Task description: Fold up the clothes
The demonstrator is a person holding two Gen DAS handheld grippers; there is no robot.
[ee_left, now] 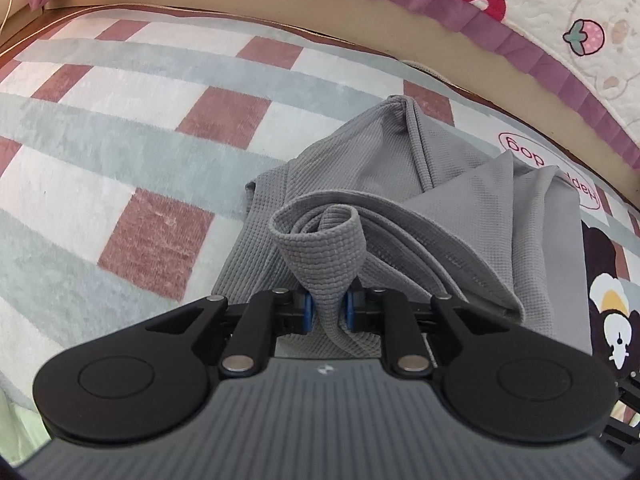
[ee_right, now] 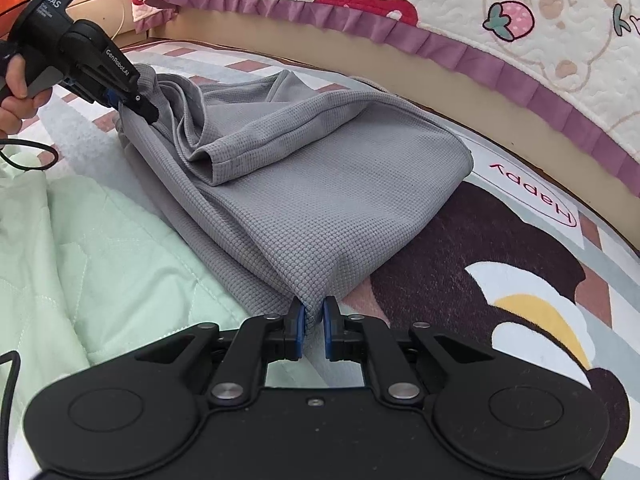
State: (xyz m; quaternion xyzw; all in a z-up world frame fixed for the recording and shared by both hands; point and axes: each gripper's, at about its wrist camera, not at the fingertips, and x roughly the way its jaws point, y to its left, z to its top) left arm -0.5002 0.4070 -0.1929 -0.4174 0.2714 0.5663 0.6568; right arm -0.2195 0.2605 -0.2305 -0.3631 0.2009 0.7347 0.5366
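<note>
Grey waffle-knit garment (ee_right: 320,184) lies bunched, both corners pinched.

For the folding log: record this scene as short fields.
garment: grey waffle-knit garment, partly folded, lying on the checked blanket
left gripper: shut on a bunched grey edge
right gripper: shut on a grey corner
beside it: pale green quilted cloth
behind: cream quilt with purple frill
</note>
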